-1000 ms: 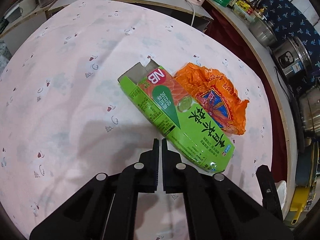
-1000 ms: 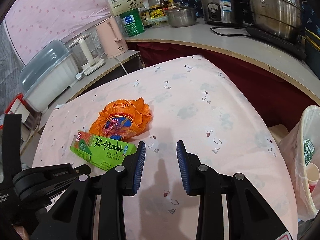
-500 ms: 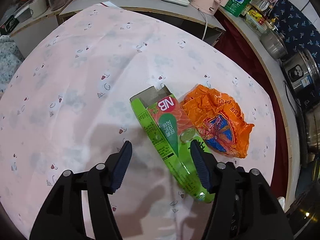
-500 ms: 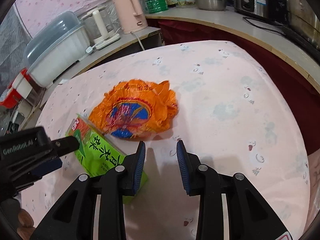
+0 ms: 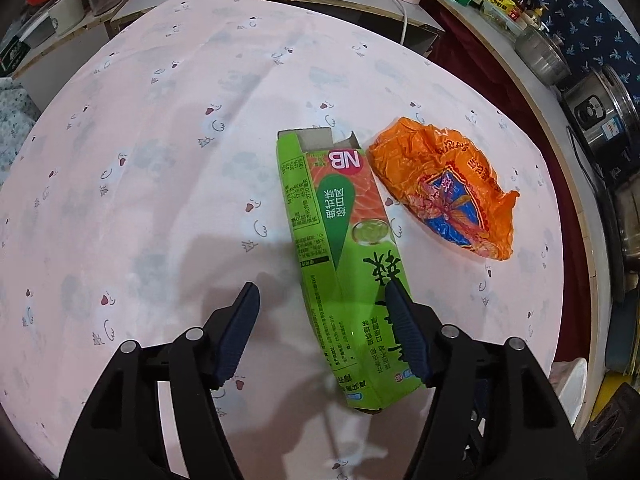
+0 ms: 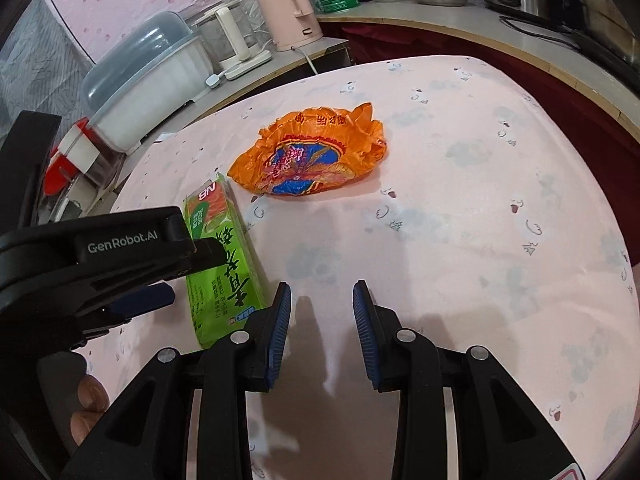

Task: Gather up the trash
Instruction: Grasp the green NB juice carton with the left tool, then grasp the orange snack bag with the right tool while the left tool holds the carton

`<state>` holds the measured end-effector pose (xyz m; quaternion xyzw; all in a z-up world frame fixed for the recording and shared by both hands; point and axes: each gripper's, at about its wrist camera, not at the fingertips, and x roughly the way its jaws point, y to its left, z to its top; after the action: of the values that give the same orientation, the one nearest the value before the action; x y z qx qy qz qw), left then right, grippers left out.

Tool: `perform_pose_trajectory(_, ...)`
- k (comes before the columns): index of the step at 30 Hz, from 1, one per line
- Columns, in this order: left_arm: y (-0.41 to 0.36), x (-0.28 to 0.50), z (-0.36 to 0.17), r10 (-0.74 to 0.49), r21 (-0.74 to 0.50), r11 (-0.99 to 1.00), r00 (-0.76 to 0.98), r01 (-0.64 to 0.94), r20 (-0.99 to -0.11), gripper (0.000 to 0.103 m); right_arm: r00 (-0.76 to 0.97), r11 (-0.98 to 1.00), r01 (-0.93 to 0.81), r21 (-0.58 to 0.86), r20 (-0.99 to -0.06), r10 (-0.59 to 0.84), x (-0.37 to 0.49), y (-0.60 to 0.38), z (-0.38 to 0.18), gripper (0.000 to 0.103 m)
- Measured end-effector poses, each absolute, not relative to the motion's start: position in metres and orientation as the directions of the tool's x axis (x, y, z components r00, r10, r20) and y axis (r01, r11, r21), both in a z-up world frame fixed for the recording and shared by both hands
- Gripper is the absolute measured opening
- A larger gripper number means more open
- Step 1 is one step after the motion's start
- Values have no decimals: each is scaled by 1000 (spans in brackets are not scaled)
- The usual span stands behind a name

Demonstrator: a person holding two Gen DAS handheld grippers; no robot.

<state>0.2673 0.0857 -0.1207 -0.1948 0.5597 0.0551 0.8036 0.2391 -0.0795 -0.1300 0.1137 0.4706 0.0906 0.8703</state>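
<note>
A round table (image 5: 160, 128) under a pale pink cloth printed with small hearts and clouds takes up most of the room in front of me. Behind it a curved counter (image 6: 460, 28) carries a steel pot, a rice cooker, a green tin and a pink kettle (image 6: 290, 12), with a white lidded tub (image 6: 148, 80) and a small white appliance further along to the left.

On the cloth lie two bits of rubbish. The bigger is a flattened green carton (image 5: 344, 256) with an orange panel and an open torn end pointing away from the person; it lies lengthwise toward them. Just beside it, on its right in the left wrist view, sits a crumpled orange wrapper (image 5: 444, 192) with a blue and red emblem; the two look very close, and I cannot tell whether they touch.

The left gripper (image 5: 322, 312) is tipped steeply down over the near end of the carton. Its jaws have just been opening and stand wide, straddling the carton's near half: the right finger lies over the carton's top face, the left finger is over bare cloth well clear of the edge, and nothing is clamped. A fingertip of the person's hand (image 6: 90, 408) shows under it in the right wrist view.

The right gripper (image 6: 322, 296) hovers over empty cloth just right of the carton, jaws partly apart with nothing between them, the wrapper farther ahead.
</note>
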Motion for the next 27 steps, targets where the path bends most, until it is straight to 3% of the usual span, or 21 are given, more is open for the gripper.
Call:
perform_pose_trajectory(9,60,273,-125,-127,-236,938,380,-256,-916,65,586,975,-6,220,-789,182,251,-99,-112,32)
perform_pose_trajectory(12,64,276,-124,-150,-259,934,388,-246,-909,43,582,979,-23,201,-794,177,259,-95,-114,32)
perform_pose_trajectory(13,66,277,-124,-160,-266,934,387,-238,-908,27,583,980,-23,199,-794,175,261,-94,-115,32)
perform_pose_trajectory(14,68,278,-124,-170,-275,932,388,-234,-906,23,584,979,-20,203,-793,176,263,-95,-116,33)
perform_pose_trajectory(22,94,290,-114,-125,-258,931,439,-258,-890,21,592,974,6,225,-786,178,279,-96,-119,43)
perform_pose_trajectory(27,99,292,-106,-87,-222,944,466,-242,-880,21,606,967,34,254,-775,182,301,-91,-120,43)
